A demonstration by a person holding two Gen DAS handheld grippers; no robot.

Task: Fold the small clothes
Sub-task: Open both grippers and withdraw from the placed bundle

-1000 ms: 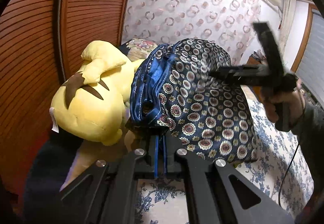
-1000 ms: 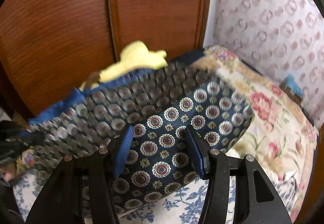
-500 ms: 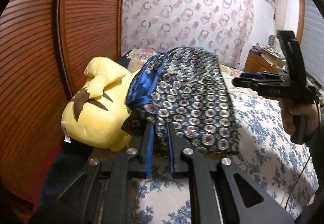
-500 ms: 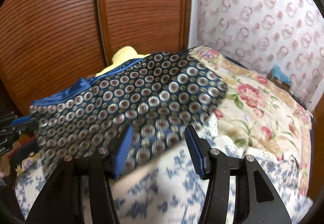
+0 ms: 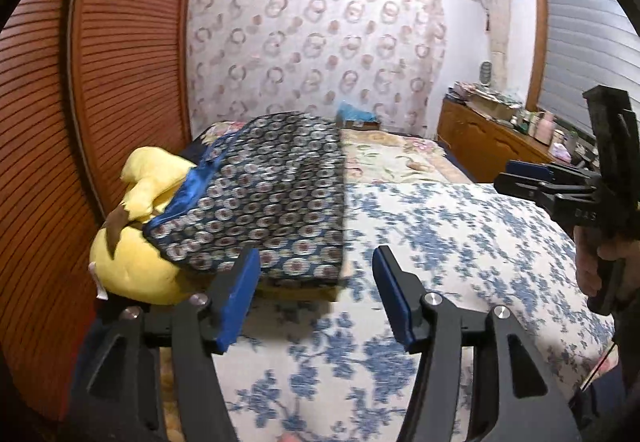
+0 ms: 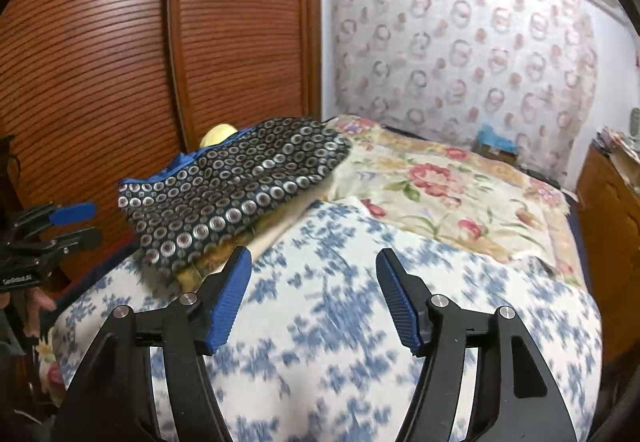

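A folded dark-blue garment with a ring pattern (image 5: 272,194) (image 6: 236,182) lies over a yellow plush toy (image 5: 136,242) at the bed's left side by the wardrobe. My left gripper (image 5: 316,294) hangs just in front of the garment; its jaws are opening and nothing is between them. My right gripper (image 6: 314,294) is back over the blue-flowered bedspread (image 6: 340,322), its jaws opening, with nothing between them. The right gripper (image 5: 520,178) also shows at the right edge of the left wrist view, and the left gripper (image 6: 64,222) at the left edge of the right wrist view.
A ribbed wooden wardrobe (image 6: 120,42) stands close behind the plush toy. A floral quilt (image 6: 440,190) covers the far half of the bed. A wooden dresser (image 5: 492,138) with clutter stands at the right wall. A person's hand (image 5: 592,266) holds the right gripper.
The left gripper let go of the garment's edge and opened while pulling back. The right gripper drew back from over the garment to above the bedspread. The garment now rests folded on the plush toy.
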